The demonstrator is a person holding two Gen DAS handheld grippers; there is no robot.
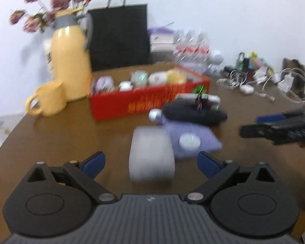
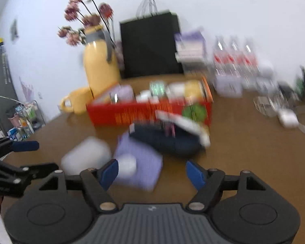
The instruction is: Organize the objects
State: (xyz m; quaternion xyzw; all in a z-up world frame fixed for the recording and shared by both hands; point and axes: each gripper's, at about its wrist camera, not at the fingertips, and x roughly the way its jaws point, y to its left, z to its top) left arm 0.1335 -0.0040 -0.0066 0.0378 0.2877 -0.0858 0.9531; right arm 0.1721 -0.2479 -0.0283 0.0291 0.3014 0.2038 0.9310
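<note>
Fingers released on both: your left gripper (image 1: 151, 163) straddles the frosted white plastic box (image 1: 151, 154), near of the red cardboard tray (image 1: 144, 103). Centre it, then squeeze; right gripper (image 2: 152, 171) waits.

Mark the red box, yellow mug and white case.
red box (image 1: 132, 105): left wrist view, on its front wall.
yellow mug (image 1: 50, 99): left wrist view, on the body beside the handle.
white case (image 1: 151, 154): left wrist view, on its top face.
</note>
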